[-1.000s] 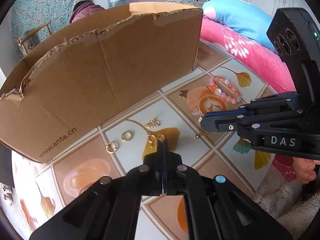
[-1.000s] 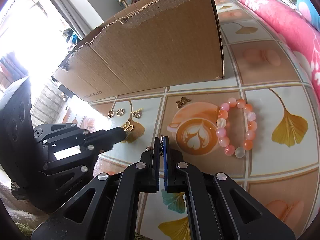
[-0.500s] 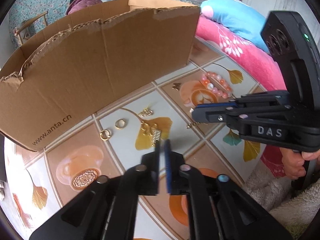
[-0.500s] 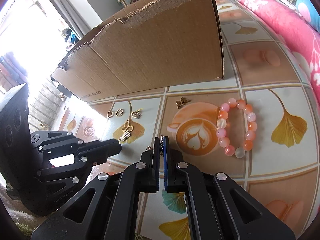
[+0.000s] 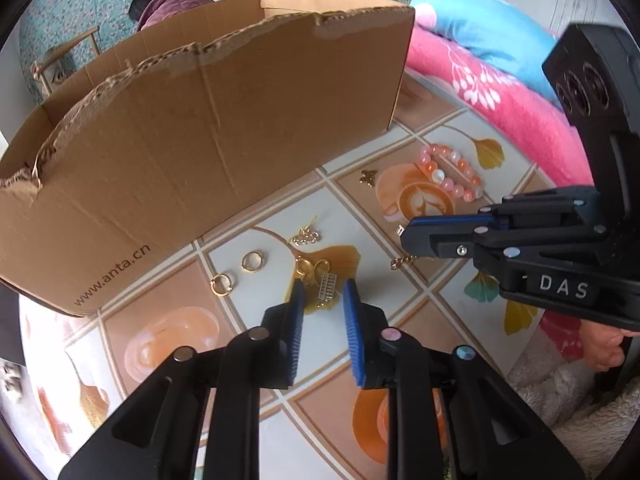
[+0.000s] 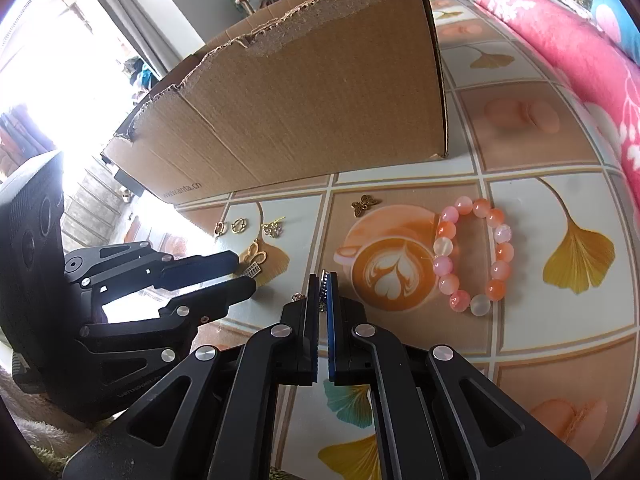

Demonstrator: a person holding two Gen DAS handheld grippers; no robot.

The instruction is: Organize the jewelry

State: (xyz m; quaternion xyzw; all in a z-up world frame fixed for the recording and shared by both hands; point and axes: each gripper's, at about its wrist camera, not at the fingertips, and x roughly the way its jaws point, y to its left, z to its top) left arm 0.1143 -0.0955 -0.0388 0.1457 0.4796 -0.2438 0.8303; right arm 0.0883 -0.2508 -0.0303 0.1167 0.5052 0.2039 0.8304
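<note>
**rigop:** Left claw (image 5: 323, 285) has just been opening. It was pinched on the charm (image 5: 326, 293) a second ago; now it's released and the charm lies on the table (image 5: 360, 236) between the tips.

**beadfan:** So how far along are you?

**rigop:** Early, I'd say. From the left cam everything is out on the table in front of the box (image 5: 200, 140), and I see nothing in it. Count: two hoops (image 5: 252, 261), one cluster (image 5: 306, 236), one charm, one butterfly (image 5: 367, 177), one bracelet (image 5: 452, 185), one chain (image 5: 401, 263).

**beadfan:** And the right cam?

**rigop:** Same tally. Right claw (image 6: 324, 276) is clenched, with the chain (image 6: 297, 297) at its tips; can't tell if it's pinched. My left claw (image 6: 244, 272) sits open beside the charm (image 6: 254, 270). Butterfly and bracelet (image 6: 444, 266) lie well apart from the gold bits, so they're left to sort.
</note>
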